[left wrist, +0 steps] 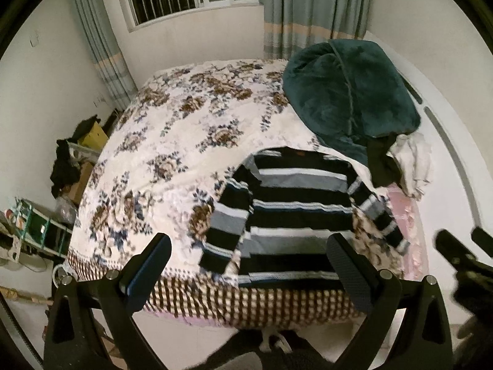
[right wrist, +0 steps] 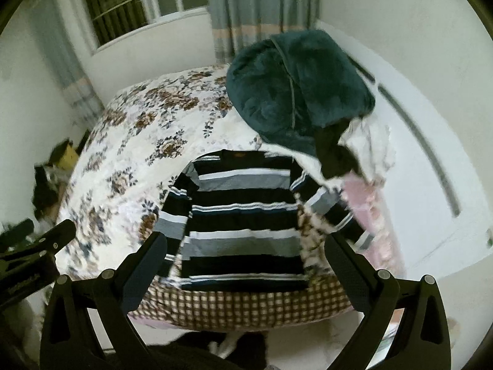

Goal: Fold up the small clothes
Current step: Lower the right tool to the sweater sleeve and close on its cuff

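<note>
A striped sweater is lying flat on the floral bedspread just ahead of both tools, while the left gripper and the right gripper are hovering above the bed's near edge, jaws spread wide and gripping nothing, a teal blanket heaped beyond them.

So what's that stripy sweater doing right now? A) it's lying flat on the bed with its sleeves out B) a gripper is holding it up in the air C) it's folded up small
A: the stripy sweater lies spread flat on the flowery bed cover, sleeves out to both sides, and both grippers are open and hold nothing.
</note>
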### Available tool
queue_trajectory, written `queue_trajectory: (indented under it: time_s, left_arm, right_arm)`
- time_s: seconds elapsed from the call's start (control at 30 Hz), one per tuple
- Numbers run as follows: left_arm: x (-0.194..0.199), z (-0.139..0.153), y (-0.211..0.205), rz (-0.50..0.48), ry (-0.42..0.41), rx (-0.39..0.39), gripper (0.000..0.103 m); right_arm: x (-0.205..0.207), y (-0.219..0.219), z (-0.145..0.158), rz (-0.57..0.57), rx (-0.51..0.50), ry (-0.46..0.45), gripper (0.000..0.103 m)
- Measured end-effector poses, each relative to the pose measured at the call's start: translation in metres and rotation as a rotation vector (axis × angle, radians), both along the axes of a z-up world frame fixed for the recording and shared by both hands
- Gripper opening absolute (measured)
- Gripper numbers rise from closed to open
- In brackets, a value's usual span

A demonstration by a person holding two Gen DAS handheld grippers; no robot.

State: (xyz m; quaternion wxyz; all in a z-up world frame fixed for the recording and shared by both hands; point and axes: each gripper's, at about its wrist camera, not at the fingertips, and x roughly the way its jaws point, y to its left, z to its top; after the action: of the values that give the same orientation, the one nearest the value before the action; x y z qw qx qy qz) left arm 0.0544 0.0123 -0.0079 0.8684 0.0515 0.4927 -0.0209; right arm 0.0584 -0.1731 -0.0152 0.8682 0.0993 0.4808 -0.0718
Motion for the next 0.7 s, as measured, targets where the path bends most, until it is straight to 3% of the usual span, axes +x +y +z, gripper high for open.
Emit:
queue_trajectory:
  time_s: [0.2,0.43,0.47,0.53,0.57,0.6,0.7]
  left_arm:
    - [0.06,-0.07,-0.001,-0.045,0.026,0.01,0.103]
    - [0.116,-0.172,-0.037,-0.08,0.091,0.118,0.103]
    - [0.121,-0.187,-0.043,-0.081,0.106,0.128,0.103]
    - [0.128,-0.216,-0.055,-0.081,0.135,0.142,0.103]
    - [0.132,-0.231,-0.062,-0.08,0.146,0.151,0.103]
    - [0.134,-0.246,-0.069,-0.08,0.158,0.163,0.103]
    - [0.139,-0.284,-0.086,-0.067,0.198,0.213,0.103]
  right_arm:
    - [0.023,-0.098,-0.093,-0.311,0.109,0.086,0.103]
    - [-0.003,-0.229,-0.228,-0.669,0.151,0.164,0.103]
    - [-0.006,-0.249,-0.251,-0.708,0.174,0.167,0.097]
    - [-0.009,-0.281,-0.293,-0.758,0.192,0.199,0.073]
    - [-0.008,-0.301,-0.319,-0.779,0.201,0.222,0.055]
    - [-0.006,-0.315,-0.338,-0.797,0.208,0.243,0.049]
    - [-0.002,-0.367,-0.406,-0.85,0.276,0.263,0.049]
